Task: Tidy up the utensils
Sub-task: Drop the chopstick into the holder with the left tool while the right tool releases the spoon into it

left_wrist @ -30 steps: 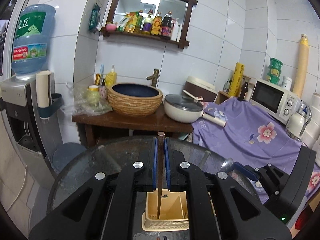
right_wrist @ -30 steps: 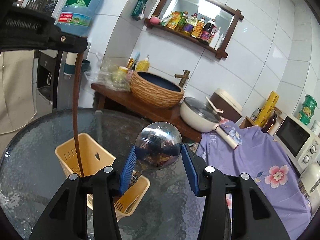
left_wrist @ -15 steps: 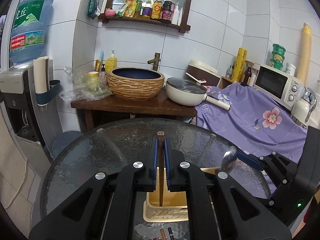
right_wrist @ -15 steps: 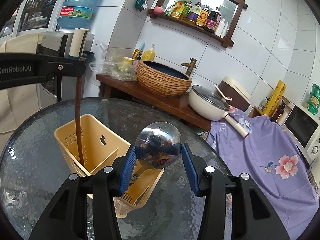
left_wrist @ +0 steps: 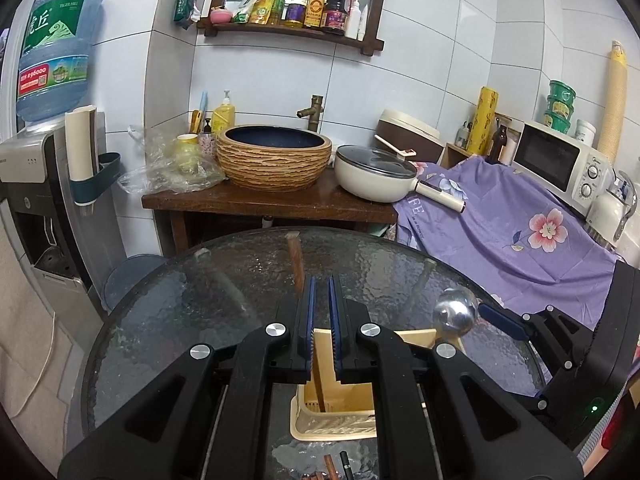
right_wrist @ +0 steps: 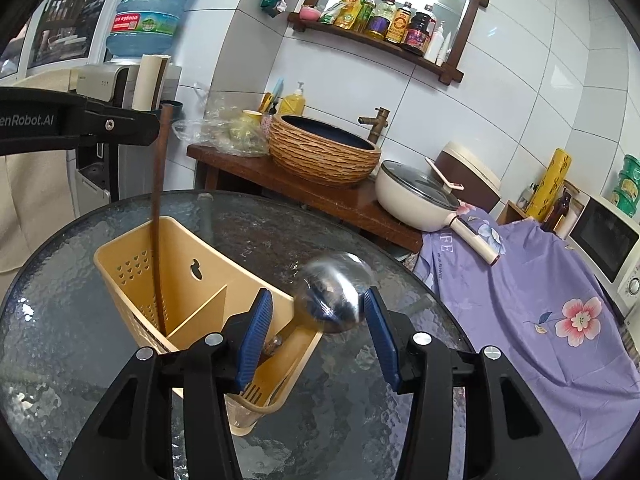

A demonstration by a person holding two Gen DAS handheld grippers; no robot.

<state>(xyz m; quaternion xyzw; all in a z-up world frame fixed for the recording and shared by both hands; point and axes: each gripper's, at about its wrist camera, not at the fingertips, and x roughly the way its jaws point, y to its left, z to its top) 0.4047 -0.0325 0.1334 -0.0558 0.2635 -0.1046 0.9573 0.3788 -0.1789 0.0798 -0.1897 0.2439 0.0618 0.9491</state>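
Note:
A cream two-compartment utensil holder (right_wrist: 132, 264) (left_wrist: 332, 420) stands on the round glass table. A brown chopstick (right_wrist: 158, 200) (left_wrist: 296, 264) stands in its left compartment, blurred in the left wrist view and leaning left, past the tips of my left gripper (left_wrist: 320, 284) (right_wrist: 154, 128). That gripper's pads stand a narrow slit apart with nothing between them. My right gripper (right_wrist: 318, 294) is over the right compartment and its jaws are opening. The metal spoon's bowl (right_wrist: 332, 292) (left_wrist: 456, 312) is blurred between the pads, clear of the left pad, its handle down in the holder.
Loose chopsticks (left_wrist: 330, 466) lie on the glass table (right_wrist: 60, 340) in front of the holder. Behind the table a wooden stand bears a woven basin (left_wrist: 276, 160) and a lidded pan (left_wrist: 372, 176). A purple floral cloth (left_wrist: 500, 232) lies to the right, a water dispenser (left_wrist: 24, 180) to the left.
Both grippers have come down towards the holder. The right jaws have widened and the spoon has sunk between them. The chopstick has left the left pads and tilted to the left.

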